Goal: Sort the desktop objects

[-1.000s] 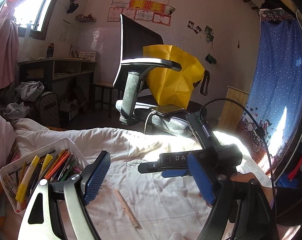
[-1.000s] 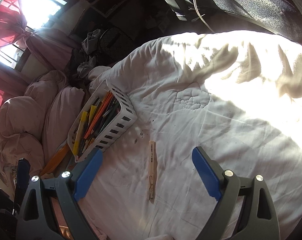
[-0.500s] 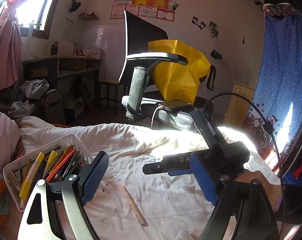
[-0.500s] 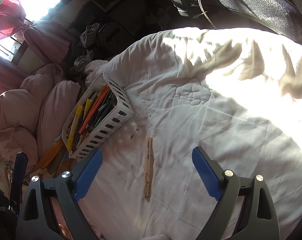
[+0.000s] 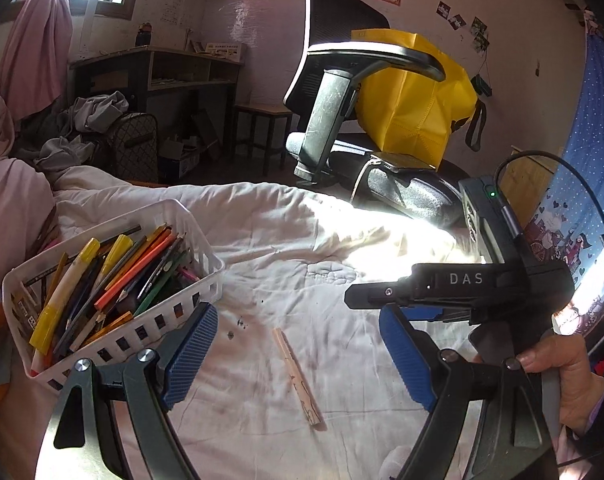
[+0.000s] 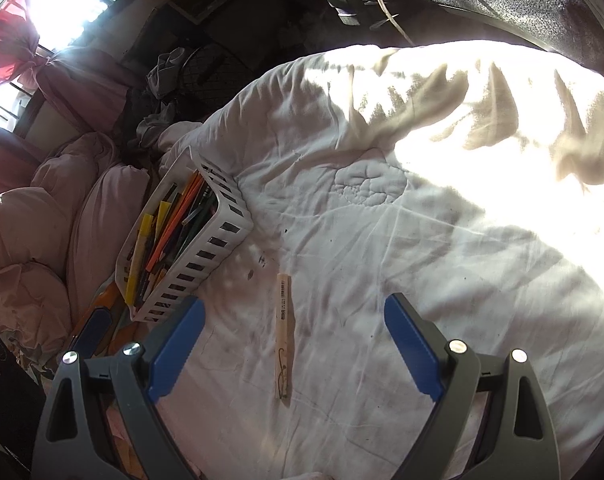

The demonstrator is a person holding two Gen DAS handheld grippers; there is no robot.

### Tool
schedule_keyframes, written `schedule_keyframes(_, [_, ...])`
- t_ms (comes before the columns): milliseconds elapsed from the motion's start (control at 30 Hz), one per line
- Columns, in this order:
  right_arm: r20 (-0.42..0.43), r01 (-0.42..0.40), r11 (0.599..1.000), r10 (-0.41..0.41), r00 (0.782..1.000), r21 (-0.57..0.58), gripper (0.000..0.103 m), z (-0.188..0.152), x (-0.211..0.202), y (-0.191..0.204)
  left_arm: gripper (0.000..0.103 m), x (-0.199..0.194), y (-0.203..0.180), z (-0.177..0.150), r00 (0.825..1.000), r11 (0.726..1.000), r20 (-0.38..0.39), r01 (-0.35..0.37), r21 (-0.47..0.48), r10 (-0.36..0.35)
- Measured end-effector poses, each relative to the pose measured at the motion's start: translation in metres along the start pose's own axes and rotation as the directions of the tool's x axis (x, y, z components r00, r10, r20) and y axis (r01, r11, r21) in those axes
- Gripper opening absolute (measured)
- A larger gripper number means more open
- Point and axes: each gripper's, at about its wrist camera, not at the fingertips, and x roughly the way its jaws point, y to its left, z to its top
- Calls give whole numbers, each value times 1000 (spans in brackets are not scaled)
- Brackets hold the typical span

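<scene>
- The left gripper (image 5: 295,354) stood with its blue pads spread wide and nothing between them, hovering over the white quilt (image 5: 269,240).
- The right gripper (image 6: 293,338) was likewise released, its jaws far apart and bare above the same quilt (image 6: 422,220).
- In the left wrist view the body of the right gripper (image 5: 462,284) showed at the right, gripped from behind by the person's hand (image 5: 566,376).
- A pale wooden stick (image 6: 283,334) lay flat on the quilt, lined up between the right gripper's pads and slightly nearer the left one, touching neither.
- In the left wrist view the same stick (image 5: 297,372) lay at a slant between the left gripper's pads, also clear of both.
- A white slotted basket (image 5: 153,326) sat on the quilt just beside the left gripper's left pad, left of the stick and apart from it.
- The basket (image 6: 217,240) held a loose heap of colored pencils (image 5: 141,268) and yellow-capped markers (image 5: 67,284), pointing many ways.
- Beyond the bed stood a black office chair (image 5: 334,92) carrying a yellow bag (image 5: 410,96).
</scene>
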Motion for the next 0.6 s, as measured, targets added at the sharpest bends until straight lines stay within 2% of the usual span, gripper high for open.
schedule_keyframes(100, [3,11,1000,-11,1000,4,92,0,0,-2,85,14,10,-4,997,999,-60,-40,-30,38])
schedule_keyframes(233, [3,28,1000,-28,1000,6,92,0,2,-4,85,23,21,-8,991,994,-104,-90,-61,83])
schedule_keyframes(400, [12,47,999,-47,999,-2,92,0,1,-4,85,23,23,-7,988,991,-103,-123,-53,117])
schedule_keyframes(600, [26,79,997,-79,997,-14,92,0,0,-5,85,23,21,-5,987,991,-96,-130,-38,126])
